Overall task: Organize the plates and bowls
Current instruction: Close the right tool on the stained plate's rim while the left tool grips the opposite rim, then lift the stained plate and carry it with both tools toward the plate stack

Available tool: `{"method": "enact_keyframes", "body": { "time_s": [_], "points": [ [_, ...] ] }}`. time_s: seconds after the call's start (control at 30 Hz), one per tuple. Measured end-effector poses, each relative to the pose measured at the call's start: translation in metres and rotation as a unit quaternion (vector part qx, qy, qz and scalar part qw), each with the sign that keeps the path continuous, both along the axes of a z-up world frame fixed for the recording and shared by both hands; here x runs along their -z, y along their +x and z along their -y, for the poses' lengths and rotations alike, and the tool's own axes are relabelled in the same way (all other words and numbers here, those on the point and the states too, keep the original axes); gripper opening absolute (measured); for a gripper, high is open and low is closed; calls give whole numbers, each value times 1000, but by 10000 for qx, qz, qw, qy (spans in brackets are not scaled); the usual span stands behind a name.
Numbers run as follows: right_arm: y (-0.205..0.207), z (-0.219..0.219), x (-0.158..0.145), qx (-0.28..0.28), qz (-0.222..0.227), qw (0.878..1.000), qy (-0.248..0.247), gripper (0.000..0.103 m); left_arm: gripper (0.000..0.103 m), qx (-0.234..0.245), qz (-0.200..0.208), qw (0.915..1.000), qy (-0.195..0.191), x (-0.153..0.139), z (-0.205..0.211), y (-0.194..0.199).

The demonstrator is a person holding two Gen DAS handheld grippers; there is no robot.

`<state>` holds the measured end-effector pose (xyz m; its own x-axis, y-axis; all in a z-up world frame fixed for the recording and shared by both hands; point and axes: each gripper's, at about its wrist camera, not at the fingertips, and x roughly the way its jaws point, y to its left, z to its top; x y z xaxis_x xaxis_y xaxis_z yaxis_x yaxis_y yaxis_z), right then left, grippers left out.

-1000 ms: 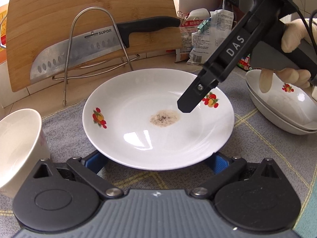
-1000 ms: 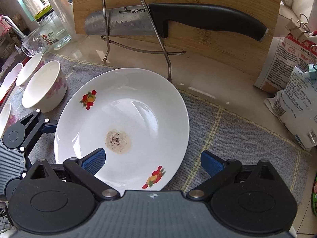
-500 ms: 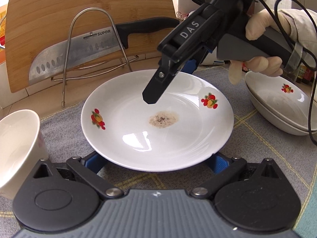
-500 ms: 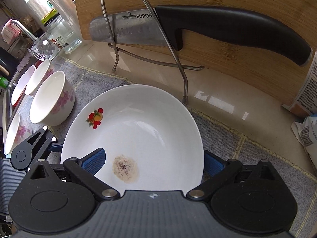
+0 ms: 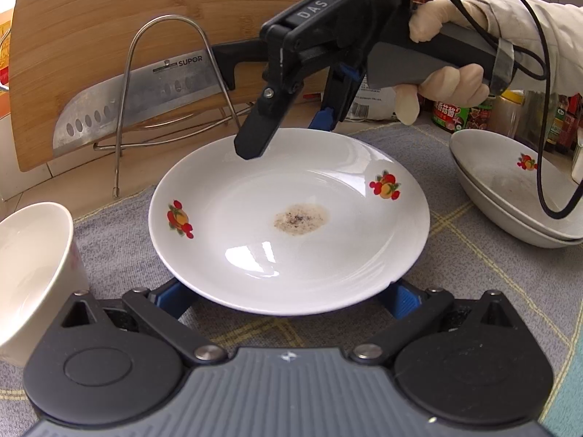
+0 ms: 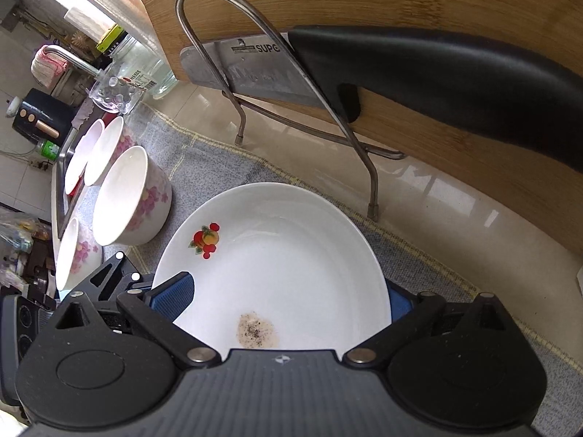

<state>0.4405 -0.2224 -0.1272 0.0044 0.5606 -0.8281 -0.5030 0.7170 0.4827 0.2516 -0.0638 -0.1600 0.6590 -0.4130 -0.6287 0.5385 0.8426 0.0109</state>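
Plate [image 5: 291,240], white with two fruit prints and a brown speckled smear near its middle, lies flat on our grey cloth [image 5: 473,255]. Our left gripper [image 5: 288,298] sits low at its near edge, blue pads [image 5: 400,296] spread wide, one on either side of the rim; we cannot tell whether they touch it. Our right gripper [image 5: 288,134] comes in from the far side, tilted down, its fingers spread: one dark fingertip [image 5: 251,145] hangs over the far rim, the blue-padded one is down behind that rim. In the right wrist view its pads [image 6: 171,291] straddle the plate, one over the inside, the other at the outer edge, not closed on it.

To the plate's right two more stacked plates [image 5: 510,196] rest on the cloth. On its left stands a flowered bowl [image 6: 127,196], with further bowls [image 6: 94,153] beyond it toward the sink. Behind the plate a wire rack [image 5: 164,83] stands before a leaning cutting board [image 5: 109,7], with a knife [image 5: 138,98] resting through the rack.
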Motion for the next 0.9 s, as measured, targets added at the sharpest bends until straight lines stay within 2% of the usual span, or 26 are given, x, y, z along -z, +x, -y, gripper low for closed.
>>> {"method": "enact_keyframes", "body": {
  "time_s": [0.2, 0.53, 0.9],
  "points": [
    [11, 4, 3, 184, -438, 9986, 221, 103, 103, 14, -27, 10000, 24, -1, 0, 1],
    [2, -2, 0, 32, -211, 9998, -37, 103, 103, 45, -65, 9999, 75, -3, 1, 3],
    [-13, 0, -2, 87, -139, 9998, -87, 103, 102, 190, -42, 9994, 302, -9, 4, -6]
  ]
}}
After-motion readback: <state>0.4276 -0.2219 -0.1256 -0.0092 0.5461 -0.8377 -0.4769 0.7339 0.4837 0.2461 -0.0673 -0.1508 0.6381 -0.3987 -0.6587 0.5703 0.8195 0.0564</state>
